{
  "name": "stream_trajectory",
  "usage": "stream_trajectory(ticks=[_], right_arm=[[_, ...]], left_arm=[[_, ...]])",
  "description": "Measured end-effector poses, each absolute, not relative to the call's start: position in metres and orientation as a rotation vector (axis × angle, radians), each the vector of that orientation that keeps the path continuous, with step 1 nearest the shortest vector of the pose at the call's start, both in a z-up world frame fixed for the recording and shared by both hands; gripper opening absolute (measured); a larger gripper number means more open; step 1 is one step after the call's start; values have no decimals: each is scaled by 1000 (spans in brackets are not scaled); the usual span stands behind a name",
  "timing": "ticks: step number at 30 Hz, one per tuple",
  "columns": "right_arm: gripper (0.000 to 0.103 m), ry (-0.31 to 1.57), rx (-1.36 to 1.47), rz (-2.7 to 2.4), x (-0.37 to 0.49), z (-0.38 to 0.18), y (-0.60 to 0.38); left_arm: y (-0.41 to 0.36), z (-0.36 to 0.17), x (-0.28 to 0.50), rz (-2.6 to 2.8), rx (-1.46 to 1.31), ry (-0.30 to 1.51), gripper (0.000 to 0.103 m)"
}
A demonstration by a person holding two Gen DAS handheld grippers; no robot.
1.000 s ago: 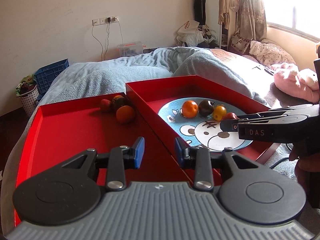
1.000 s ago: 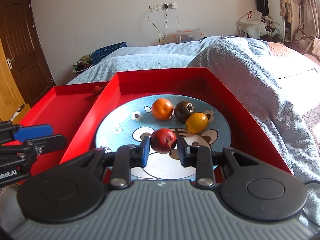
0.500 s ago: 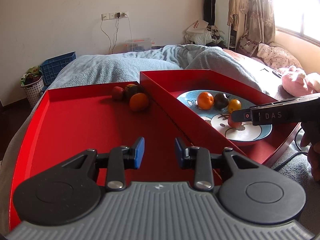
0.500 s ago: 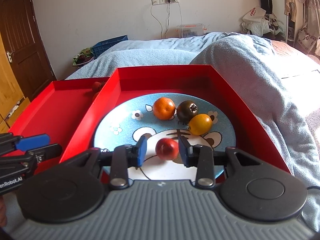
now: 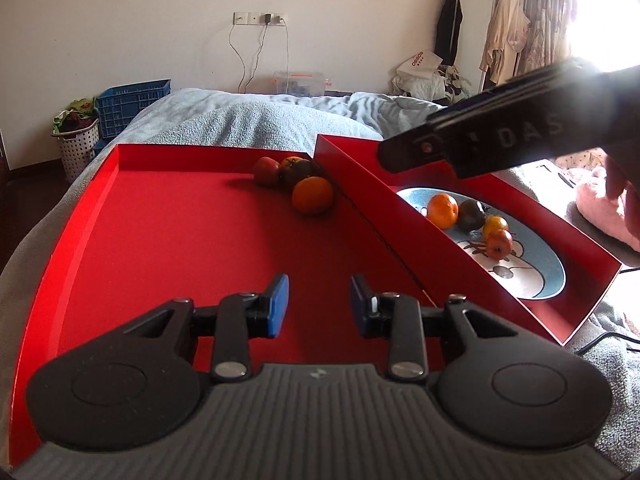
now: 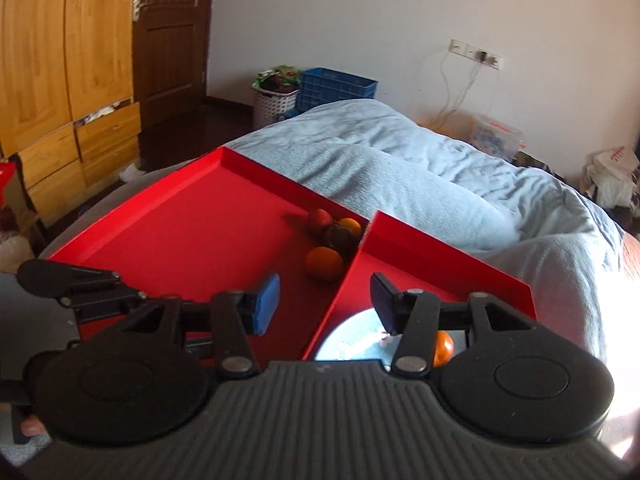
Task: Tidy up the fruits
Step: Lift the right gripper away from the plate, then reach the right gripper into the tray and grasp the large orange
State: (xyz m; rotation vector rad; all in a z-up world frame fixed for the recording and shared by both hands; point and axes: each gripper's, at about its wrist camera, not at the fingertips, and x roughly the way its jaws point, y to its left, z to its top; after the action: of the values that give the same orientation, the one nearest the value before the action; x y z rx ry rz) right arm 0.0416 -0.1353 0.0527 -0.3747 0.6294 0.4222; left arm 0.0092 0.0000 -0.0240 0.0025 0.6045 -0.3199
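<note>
Both grippers hang with jaws apart and nothing between them: the left gripper (image 5: pixel 315 306) over the floor of the left red tray (image 5: pixel 168 240), the right gripper (image 6: pixel 324 304) above the wall where the two trays meet. Four fruits sit on the blue plate (image 5: pixel 536 268) in the right tray (image 5: pixel 420 216), among them a small red apple (image 5: pixel 498 243) and an orange (image 5: pixel 442 210). More fruits, including another orange (image 5: pixel 312 195), cluster in the left tray's far corner.

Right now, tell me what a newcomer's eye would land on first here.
Two bright red trays lie side by side on a grey-blue blanket. A cluster of fruit sits in the left tray's far right corner; four more lie on the cartoon plate in the right tray.
</note>
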Motion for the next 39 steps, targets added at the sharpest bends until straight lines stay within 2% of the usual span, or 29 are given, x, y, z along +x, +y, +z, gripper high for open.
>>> stream_trajectory(ticks=[7, 14, 16, 19, 23, 25, 30, 39], right_arm=[[52, 760, -525, 452, 101, 23, -102], [52, 806, -581, 447, 132, 0, -92], [46, 822, -646, 434, 137, -9, -86], [44, 831, -739, 420, 139, -22, -80], [46, 786, -841, 409, 136, -31, -72], [42, 777, -834, 401, 136, -30, -73], [41, 752, -776, 400, 126, -23, -79], [41, 579, -437, 374, 44, 29, -121]], left_arm=[[3, -30, 10, -325, -19, 609, 48], [10, -39, 20, -359, -67, 641, 48], [12, -40, 22, -367, -83, 647, 48], [14, -41, 24, -378, -103, 650, 48], [14, -42, 25, -383, -111, 653, 48], [15, -42, 26, -381, -115, 652, 48], [17, -44, 25, -372, -119, 651, 48], [22, -45, 26, -352, -138, 662, 48]])
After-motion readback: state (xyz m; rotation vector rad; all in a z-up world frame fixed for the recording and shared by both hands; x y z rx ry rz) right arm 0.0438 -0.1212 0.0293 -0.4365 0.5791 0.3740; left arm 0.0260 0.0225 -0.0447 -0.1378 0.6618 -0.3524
